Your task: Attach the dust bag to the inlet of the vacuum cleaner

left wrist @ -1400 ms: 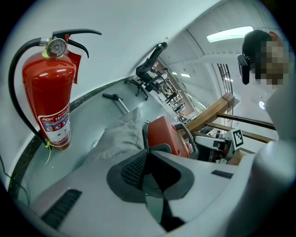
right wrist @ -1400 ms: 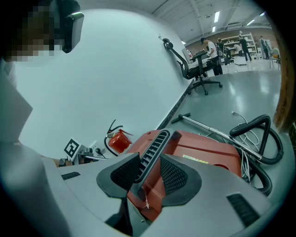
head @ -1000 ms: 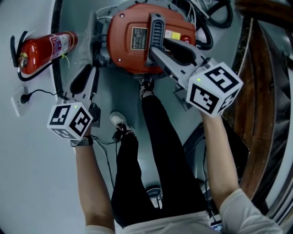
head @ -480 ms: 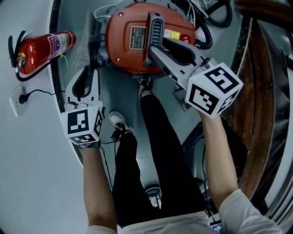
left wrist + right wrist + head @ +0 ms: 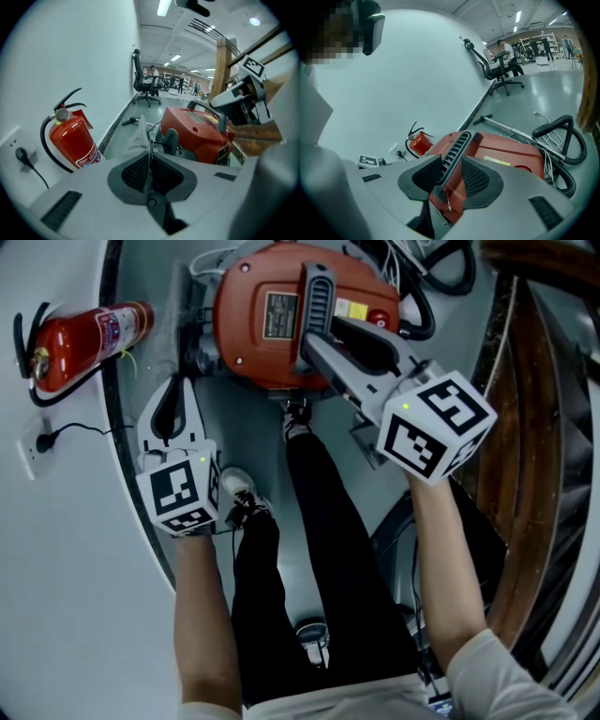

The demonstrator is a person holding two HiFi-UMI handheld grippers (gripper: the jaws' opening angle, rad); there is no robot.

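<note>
The red vacuum cleaner (image 5: 272, 324) sits on the floor at the top of the head view. My right gripper (image 5: 315, 339) is shut on its dark ribbed carry handle (image 5: 457, 147), one pad on each side. The dust bag (image 5: 139, 136) is a pale grey cloth at the vacuum's left side, also faintly seen as dust bag (image 5: 184, 329) from above. My left gripper (image 5: 148, 143) is shut on the bag's edge, just short of the dark inlet (image 5: 171, 139). From above, the left gripper (image 5: 178, 382) points at the vacuum's left flank.
A red fire extinguisher (image 5: 84, 334) leans by the white wall, next to a wall socket (image 5: 36, 444) with a plug. A black hose (image 5: 562, 136) and a metal wand (image 5: 511, 129) lie behind the vacuum. Wooden framing (image 5: 534, 427) stands right. The person's legs (image 5: 314, 521) are below.
My left gripper has swung right, closer to the legs, and now points straighter at the vacuum's left side. The right gripper has stayed on the handle.
</note>
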